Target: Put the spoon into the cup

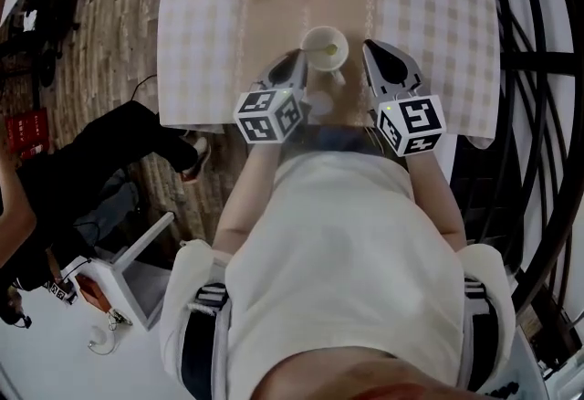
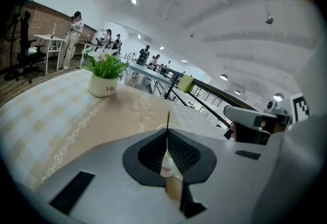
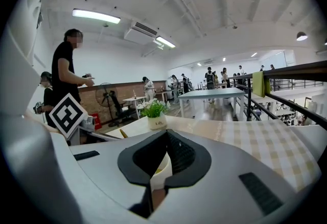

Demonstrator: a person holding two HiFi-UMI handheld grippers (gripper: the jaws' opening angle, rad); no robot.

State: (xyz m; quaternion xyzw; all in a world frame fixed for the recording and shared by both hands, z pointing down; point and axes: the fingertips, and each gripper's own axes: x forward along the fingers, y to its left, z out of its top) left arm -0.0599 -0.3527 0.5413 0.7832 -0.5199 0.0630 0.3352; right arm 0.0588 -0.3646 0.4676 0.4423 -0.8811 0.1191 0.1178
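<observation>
White shirt [image 1: 347, 252] fills the foreground. Beyond it, the left gripper [image 1: 297, 58] is clenched on the spoon [image 2: 167, 118], whose thin gold handle stands upright beside the cup [image 1: 324, 48]. The right gripper [image 1: 368, 46] is closed on nothing, just right of the cup. "Life" is printed on the plant pot [image 2: 103, 86]. The table [image 1: 438, 15] wears a pale checked cloth and a beige scroll-patterned runner. Behind are a brick wall, strip lights and a railing.
</observation>
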